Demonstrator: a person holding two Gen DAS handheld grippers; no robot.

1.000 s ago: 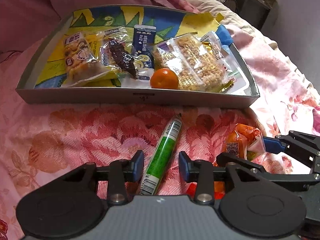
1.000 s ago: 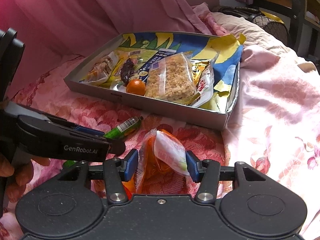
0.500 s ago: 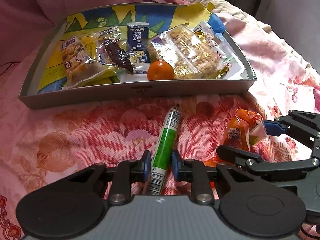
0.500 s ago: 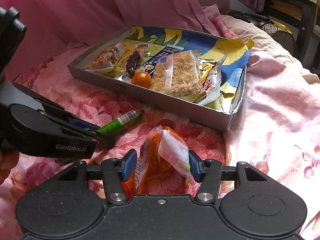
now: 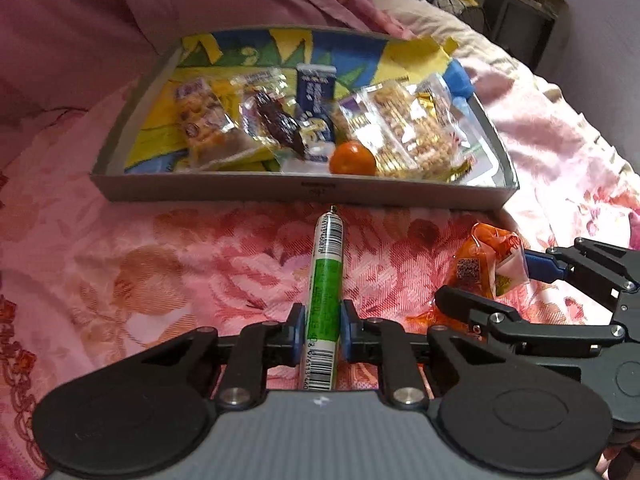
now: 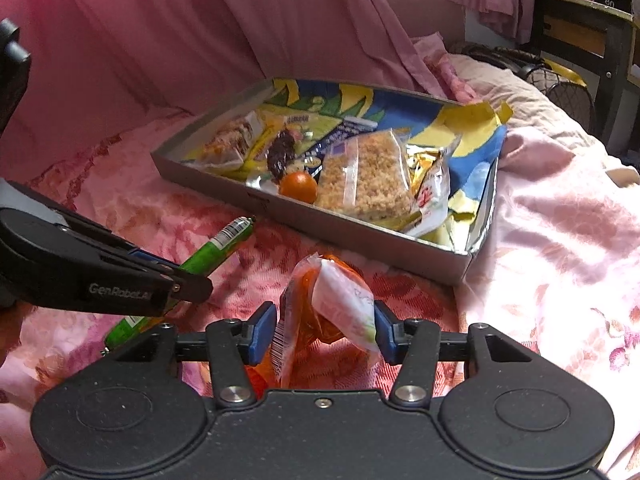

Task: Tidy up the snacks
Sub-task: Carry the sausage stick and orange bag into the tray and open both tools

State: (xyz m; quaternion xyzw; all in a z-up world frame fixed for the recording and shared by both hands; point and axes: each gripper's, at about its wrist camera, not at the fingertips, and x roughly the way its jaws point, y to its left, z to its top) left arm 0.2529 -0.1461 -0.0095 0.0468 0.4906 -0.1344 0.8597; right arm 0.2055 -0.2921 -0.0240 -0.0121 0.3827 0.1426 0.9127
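squeezing the green snack stick (image 5: pixel 325 300) tight in my left claw (image 5: pixel 322 332), i am pointing its far tip at the grey tray (image 5: pixel 280 192) on the pink flowery bed cover (image 5: pixel 140 272). my left claw has just been closing, and both blue pads are pressing on the stick now. my right claw (image 6: pixel 325 334) is sitting around the orange snack bag (image 6: pixel 320 312), half open; the right pad is touching the wrapper, but i cannot tell if the left one is. the bag is lying on the bed cover, just in front of the tray. an orange fruit (image 5: pixel 353 159) and other snack packs are lying in the tray.
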